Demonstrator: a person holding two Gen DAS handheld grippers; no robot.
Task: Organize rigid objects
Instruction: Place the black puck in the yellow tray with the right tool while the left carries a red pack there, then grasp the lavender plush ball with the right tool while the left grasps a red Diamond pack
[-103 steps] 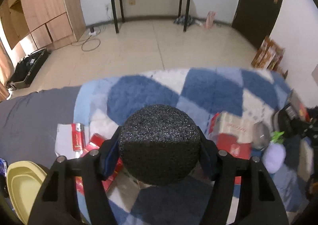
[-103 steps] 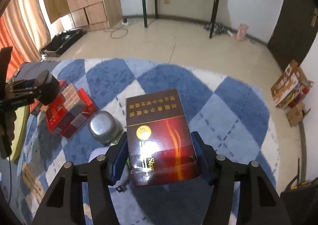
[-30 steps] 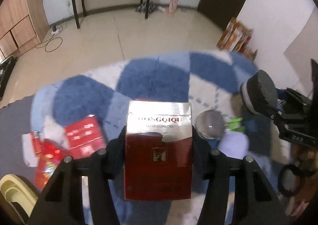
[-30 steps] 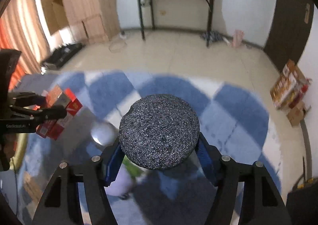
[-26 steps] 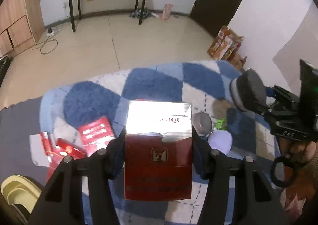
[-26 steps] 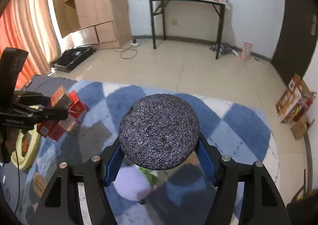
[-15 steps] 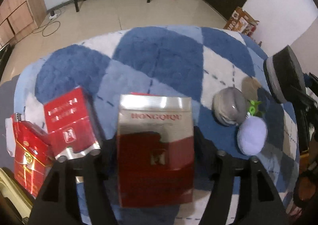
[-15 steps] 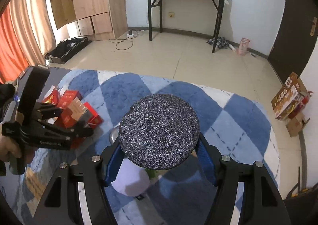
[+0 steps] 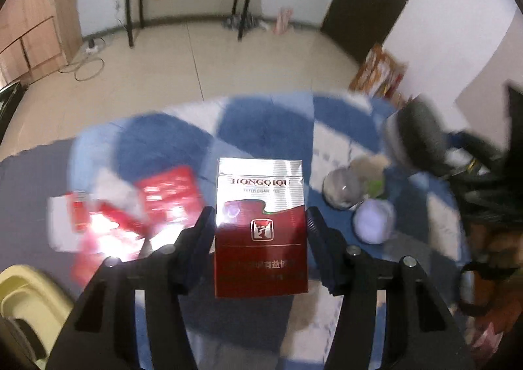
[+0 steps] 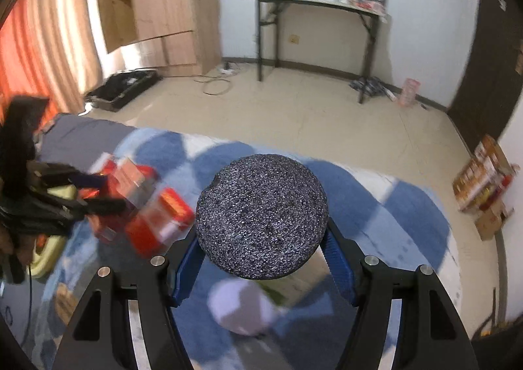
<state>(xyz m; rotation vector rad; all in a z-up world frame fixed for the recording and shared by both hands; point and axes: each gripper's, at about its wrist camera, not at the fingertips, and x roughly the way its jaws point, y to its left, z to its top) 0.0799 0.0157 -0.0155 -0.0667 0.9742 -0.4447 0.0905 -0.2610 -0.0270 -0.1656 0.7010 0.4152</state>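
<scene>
A silver-and-red carton [image 9: 260, 206] sits upright between the pads of my left gripper [image 9: 260, 216], above the blue-and-white checked rug [image 9: 261, 121]. The jaws are closing and both pads press on its sides. My right gripper [image 10: 261, 239] is shut on a black speckled disc [image 10: 261, 216] held over the rug. Seen from the left wrist, the disc [image 9: 421, 138] and the right gripper are a blur at the right. From the right wrist, the left gripper [image 10: 65, 200] shows blurred at the left with its carton [image 10: 130, 180].
Red cartons [image 9: 166, 196] lie on the rug at the left, near a yellow basin [image 9: 29, 294]. A silver round object [image 9: 340, 188] and a lavender plush ball [image 9: 374, 221] lie to the right. Beyond are tiled floor, a black-legged table [image 10: 313, 4] and stacked boxes [image 10: 483, 180].
Earlier my left gripper held the black disc and my right a dark carton. In the last half second the left gripper rose away from the rug with its carton, its jaws narrowing.
</scene>
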